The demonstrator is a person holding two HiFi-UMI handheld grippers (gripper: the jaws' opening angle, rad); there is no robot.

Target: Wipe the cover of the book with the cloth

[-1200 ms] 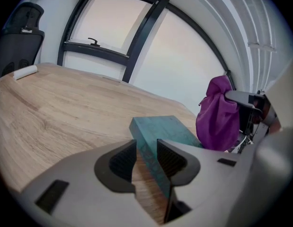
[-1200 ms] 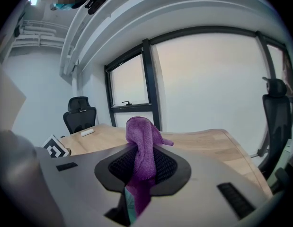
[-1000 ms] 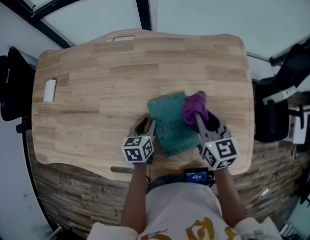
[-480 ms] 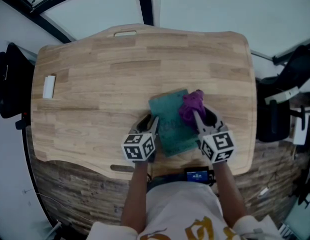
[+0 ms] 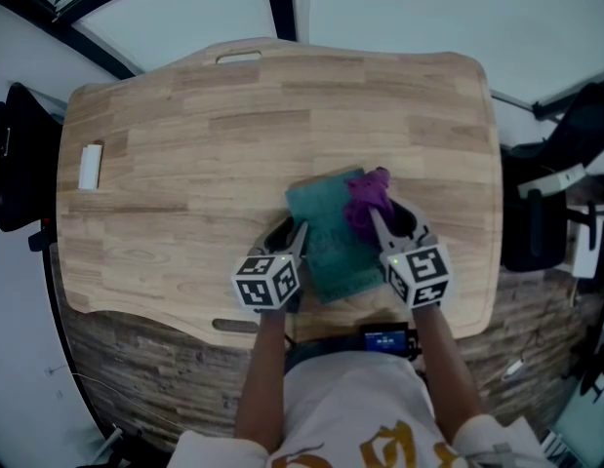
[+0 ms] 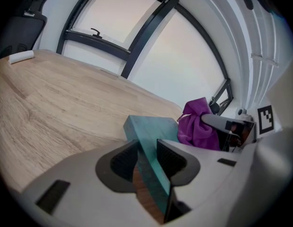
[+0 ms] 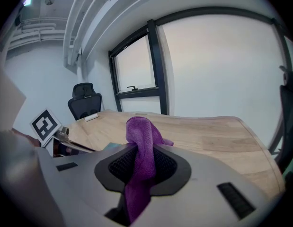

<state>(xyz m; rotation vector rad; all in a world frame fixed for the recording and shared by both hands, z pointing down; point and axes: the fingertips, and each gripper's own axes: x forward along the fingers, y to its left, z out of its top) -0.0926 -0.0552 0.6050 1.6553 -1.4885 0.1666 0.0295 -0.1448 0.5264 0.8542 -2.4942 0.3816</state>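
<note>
A teal book (image 5: 333,232) lies near the front edge of the wooden table (image 5: 204,154), tilted up on its left side. My left gripper (image 5: 289,242) is shut on the book's left edge; in the left gripper view the book (image 6: 153,145) stands clamped between the jaws. A purple cloth (image 5: 366,201) rests bunched on the book's right far corner. My right gripper (image 5: 374,224) is shut on that cloth, which in the right gripper view hangs as a purple cloth (image 7: 141,160) pinched between the jaws. The left gripper view also shows the cloth (image 6: 197,124) beside the book.
A small white block (image 5: 90,166) lies at the table's far left. Dark office chairs stand off the table at the left (image 5: 14,159) and right (image 5: 565,183). A slot handle (image 5: 238,58) is cut in the table's far edge.
The cloth and my right gripper have slid a little left and toward me across the book's cover. The left gripper stays clamped on the book.
</note>
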